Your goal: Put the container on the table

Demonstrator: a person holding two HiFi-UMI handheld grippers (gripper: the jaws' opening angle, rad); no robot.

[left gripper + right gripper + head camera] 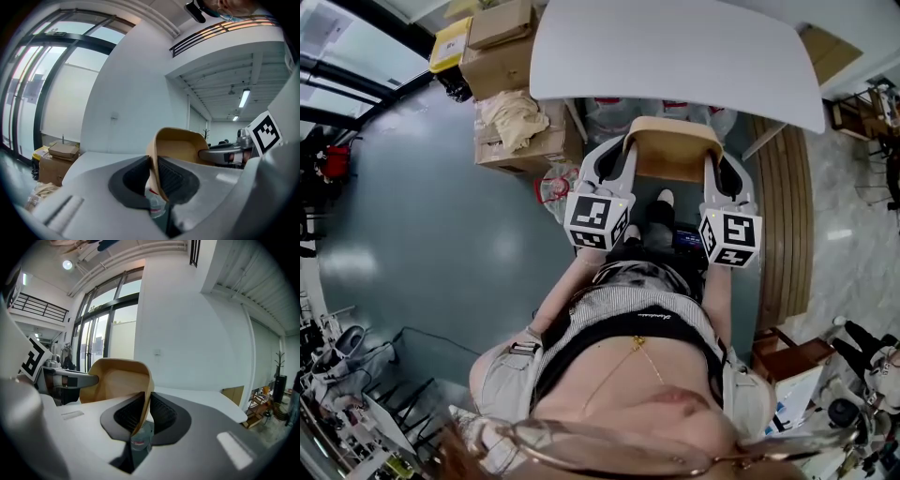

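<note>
A tan, shallow container [671, 147] hangs in the air just short of the white table [675, 47], held by both grippers. My left gripper [616, 161] is shut on its left rim and my right gripper [721, 174] is shut on its right rim. In the left gripper view the container's wall [155, 176] is pinched between the ribbed pads. The right gripper view shows the container's other wall [143, 411] clamped the same way, with the opposite gripper reaching in from the left.
Cardboard boxes [511, 56] and a crumpled bag [514, 117] stand on the floor left of the table. Bottles [609, 112] sit under the table's near edge. A wooden strip [783, 225] runs along the right. The person's shoes [652, 220] are below the container.
</note>
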